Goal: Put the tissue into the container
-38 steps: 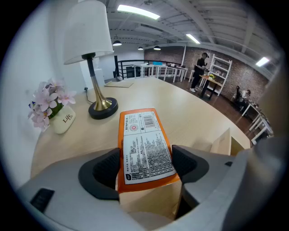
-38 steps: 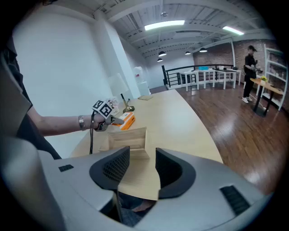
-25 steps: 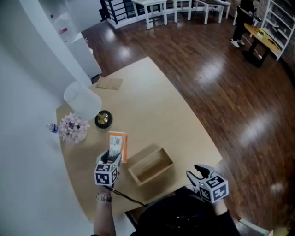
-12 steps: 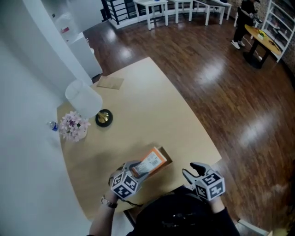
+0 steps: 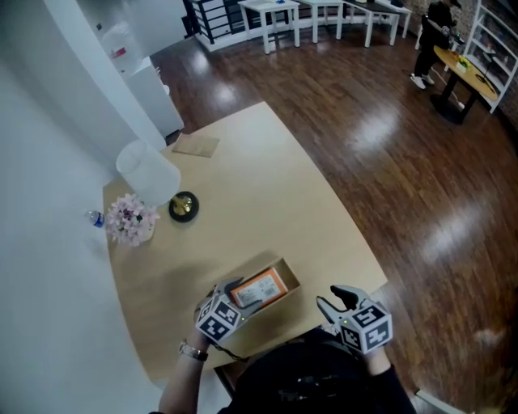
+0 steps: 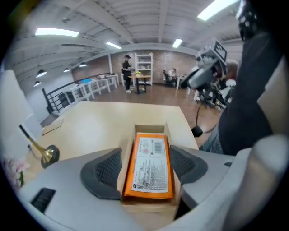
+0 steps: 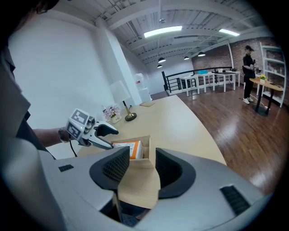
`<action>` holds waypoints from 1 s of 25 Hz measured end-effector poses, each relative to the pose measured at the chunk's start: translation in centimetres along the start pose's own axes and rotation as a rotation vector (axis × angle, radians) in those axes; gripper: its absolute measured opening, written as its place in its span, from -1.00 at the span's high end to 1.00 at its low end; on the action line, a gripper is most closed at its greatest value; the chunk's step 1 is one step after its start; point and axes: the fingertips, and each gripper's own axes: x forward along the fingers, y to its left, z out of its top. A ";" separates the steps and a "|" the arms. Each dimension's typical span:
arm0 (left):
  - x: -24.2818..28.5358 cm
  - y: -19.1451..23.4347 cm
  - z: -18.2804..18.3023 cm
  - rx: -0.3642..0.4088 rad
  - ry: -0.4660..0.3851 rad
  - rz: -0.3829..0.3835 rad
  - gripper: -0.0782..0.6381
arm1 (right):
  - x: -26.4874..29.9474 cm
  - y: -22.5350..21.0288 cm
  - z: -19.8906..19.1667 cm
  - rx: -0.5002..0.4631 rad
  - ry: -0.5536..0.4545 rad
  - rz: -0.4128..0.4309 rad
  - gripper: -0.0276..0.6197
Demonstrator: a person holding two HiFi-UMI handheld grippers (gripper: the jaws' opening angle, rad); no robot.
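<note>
Your left gripper (image 6: 147, 168) has its fingers (image 6: 104, 170) opening. They stand either side of the container (image 6: 151, 129), and the orange tissue pack (image 6: 149, 180) lies flat inside it between them, not pinched. The pack's white label carries a barcode at the end far from the fingers and lines of print too small to read. Your right gripper (image 7: 142, 164) hangs just off the near edge of the pale wooden surface (image 5: 267, 186), fingers (image 7: 115, 166) apart with nothing between them. Far beyond the left fingers, by the white wall, stand pink flowers (image 5: 129, 220) and a brass-coloured stand (image 5: 183, 207). The dark plank floor (image 5: 388, 162) runs right to white tables (image 5: 324, 12) and a person (image 5: 429, 32). Only the left gripper view shows the label. Only the right gripper view shows the left fingers from the side over the container.
</note>
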 end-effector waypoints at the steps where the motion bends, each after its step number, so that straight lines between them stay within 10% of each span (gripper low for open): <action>1: -1.6 0.5 1.4 -0.080 -0.050 0.039 -0.16 | 0.1 0.2 0.3 -0.009 -0.005 0.010 0.37; 5: -8.4 1.3 6.0 -0.385 -0.264 0.180 0.52 | 1.3 2.0 1.5 -0.052 -0.003 0.073 0.37; 9: -11.7 0.5 6.7 -0.519 -0.351 0.308 0.79 | 2.7 3.9 2.8 -0.099 -0.009 0.136 0.37; 17: -10.7 -1.4 2.0 -0.735 -0.351 0.414 0.80 | 5.0 5.5 2.8 -0.155 0.039 0.224 0.37; 21: -10.6 -2.2 1.0 -0.773 -0.332 0.438 0.79 | 5.8 5.8 1.8 -0.180 0.083 0.259 0.95; 25: -11.5 -2.2 0.4 -0.773 -0.321 0.475 0.79 | 6.0 6.2 1.8 -0.189 0.090 0.271 0.96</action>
